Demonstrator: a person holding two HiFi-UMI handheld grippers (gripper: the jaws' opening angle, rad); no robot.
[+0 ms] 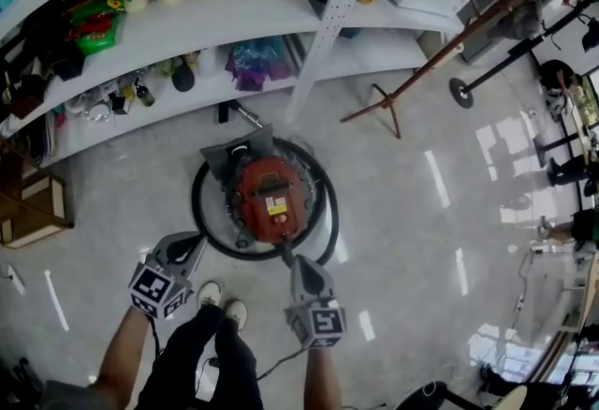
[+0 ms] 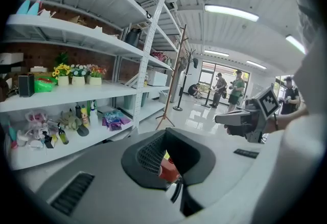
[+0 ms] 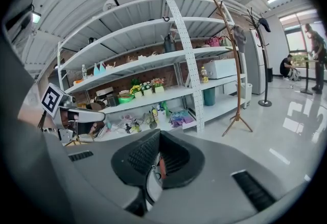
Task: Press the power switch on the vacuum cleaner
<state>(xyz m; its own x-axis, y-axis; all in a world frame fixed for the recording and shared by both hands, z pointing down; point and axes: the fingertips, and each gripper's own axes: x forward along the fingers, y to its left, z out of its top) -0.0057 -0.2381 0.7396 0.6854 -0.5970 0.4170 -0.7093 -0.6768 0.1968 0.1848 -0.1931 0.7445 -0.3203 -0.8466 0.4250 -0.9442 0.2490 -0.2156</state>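
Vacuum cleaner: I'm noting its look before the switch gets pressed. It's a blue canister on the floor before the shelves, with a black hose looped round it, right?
Not blue: the head view shows the vacuum cleaner is red. The rest holds: it sits on the floor before the shelves, with the black hose looped round it.

- Bright, even white light; ceiling strip lamps (image 2: 231,12) glow overhead in the left gripper view.
- White glare streaks lie on the glossy floor (image 1: 402,212) right of the vacuum cleaner (image 1: 270,200).
- Shelves (image 1: 253,6) behind the vacuum cleaner bow from wide-angle distortion.
- Both gripper views darken at the corners.
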